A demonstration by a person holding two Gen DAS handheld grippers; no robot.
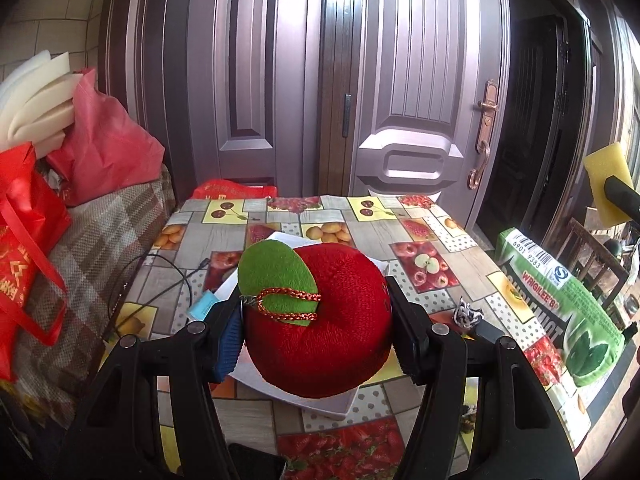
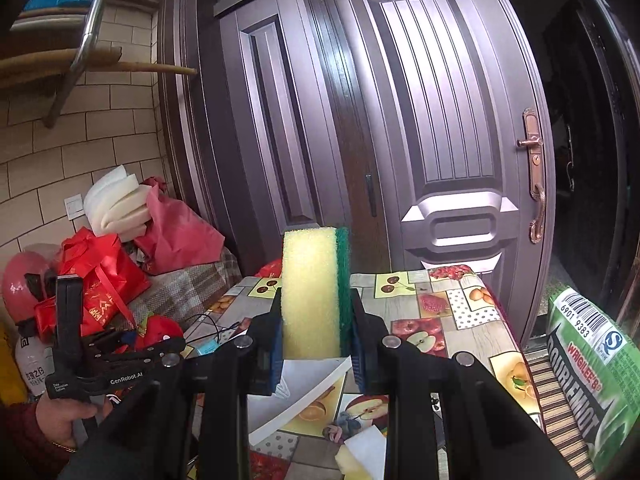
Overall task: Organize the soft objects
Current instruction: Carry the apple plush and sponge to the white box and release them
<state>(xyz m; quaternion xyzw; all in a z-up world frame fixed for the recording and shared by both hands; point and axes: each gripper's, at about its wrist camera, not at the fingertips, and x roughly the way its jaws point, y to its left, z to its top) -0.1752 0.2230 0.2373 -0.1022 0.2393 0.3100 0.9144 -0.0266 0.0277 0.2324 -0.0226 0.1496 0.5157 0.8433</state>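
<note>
Red plush fills the gap between my left fingers [image 1: 316,332]: the apple-shaped toy [image 1: 320,320] with its green felt leaf [image 1: 272,276] and braided cord sits squeezed between the two pads, one pad pressing each flank, so the grip is across its widest, most yielding part. It hangs just above a white tray [image 1: 340,402] that lies near the middle of the surface [image 1: 440,216], which wears a fruit-print cloth. I judge the hold is kept low over the tray because that is where the soft things are gathered or taken from; which of the two I cannot tell.

My right fingers [image 2: 316,344] are narrowed onto a kitchen sponge [image 2: 312,292], yellow foam with a green scouring face, standing upright on end. The pads clamp only its lower part, foam side against one pad and scourer against the other, so most of the sponge pokes up beyond the tips. It is carried well above the surface, toward the near right side, over the white tray's edge [image 2: 304,396].

A green chewing-gum-print cushion [image 1: 560,304] leans at the right edge of the surface, untouched. Both toys compress easily, so a slack grip could let either slip.
</note>
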